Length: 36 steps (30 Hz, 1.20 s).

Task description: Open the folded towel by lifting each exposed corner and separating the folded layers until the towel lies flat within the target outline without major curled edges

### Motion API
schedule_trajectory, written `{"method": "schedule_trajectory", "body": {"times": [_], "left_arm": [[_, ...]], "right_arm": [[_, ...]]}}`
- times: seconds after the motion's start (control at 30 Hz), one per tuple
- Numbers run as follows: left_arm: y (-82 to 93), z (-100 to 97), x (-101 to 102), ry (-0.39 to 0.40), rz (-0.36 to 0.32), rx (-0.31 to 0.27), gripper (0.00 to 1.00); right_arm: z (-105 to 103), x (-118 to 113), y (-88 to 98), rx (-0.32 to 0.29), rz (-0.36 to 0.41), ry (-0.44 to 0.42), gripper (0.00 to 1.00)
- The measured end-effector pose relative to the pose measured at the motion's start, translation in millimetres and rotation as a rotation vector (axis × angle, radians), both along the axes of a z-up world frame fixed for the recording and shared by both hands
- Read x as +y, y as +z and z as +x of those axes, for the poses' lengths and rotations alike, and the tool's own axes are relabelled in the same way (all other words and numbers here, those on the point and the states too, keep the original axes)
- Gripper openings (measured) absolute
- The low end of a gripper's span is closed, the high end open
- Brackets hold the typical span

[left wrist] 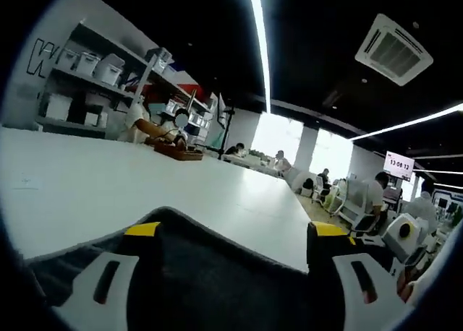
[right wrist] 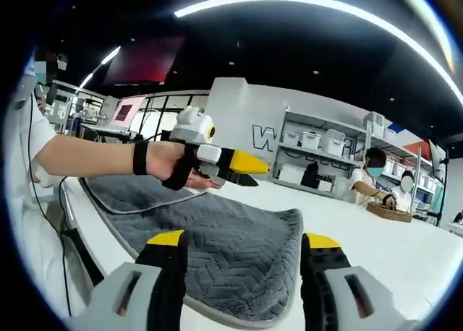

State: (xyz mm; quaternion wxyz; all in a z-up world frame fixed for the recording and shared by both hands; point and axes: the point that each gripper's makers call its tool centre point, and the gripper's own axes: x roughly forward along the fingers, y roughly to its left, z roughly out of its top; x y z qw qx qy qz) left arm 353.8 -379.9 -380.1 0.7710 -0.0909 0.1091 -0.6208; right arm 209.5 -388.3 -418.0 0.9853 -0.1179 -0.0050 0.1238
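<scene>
right tool (right wrist: pixel 242 255) open above grey towel (right wrist: pixel 217 251) on white tabletop (right wrist: pixel 405 255); left tool (right wrist: pixel 249 173) mid-frame looks closed, holding nothing.

Soft cloth on a smooth white top

The grey towel (right wrist: pixel 217 248) is thick matt cloth with a ribbed zigzag pile and a paler stitched edge; the table (left wrist: pixel 145 194) looks smooth and faintly glossy; the left gripper (right wrist: pixel 249 173) has hard plastic shells, white and yellow, with a black strap.

Grey towel (right wrist: pixel 217 251), chevron-textured, pale edging, lies on white table, lower centre of right gripper view; one layer folded over.
</scene>
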Motion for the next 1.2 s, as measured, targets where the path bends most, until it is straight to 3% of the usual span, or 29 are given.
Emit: {"method": "schedule_trajectory", "body": {"times": [0.07, 0.23, 0.33, 0.53, 0.73, 1.2], "left_arm": [[-1.6, 0.1, 5, 0.000, 0.054, -0.057, 0.80], [4.2, -1.5, 13, -0.005, 0.018, -0.038, 0.78], [-0.5, -4.5, 15, -0.018, 0.039, -0.009, 0.79], [2.2, -21.9, 19, -0.059, 0.041, -0.053, 0.81], [0.7, -32.9, 31, -0.058, 0.054, -0.103, 0.80], [1.9, -58.8, 60, -0.080, 0.040, -0.138, 0.79]], "right_arm": [[0, 1, 0.6, 0.000, -0.005, 0.003, 0.62], [-1, 7, 1.8, 0.001, 0.004, 0.029, 0.66], [-1, 13, 2.8, -0.009, -0.016, 0.052, 0.69], [0, 16, 4.3, -0.013, -0.025, 0.054, 0.73], [2, 19, 2.9, -0.006, -0.002, 0.070, 0.71], [3, 34, 1.9, 0.007, -0.001, 0.111, 0.68]]}}
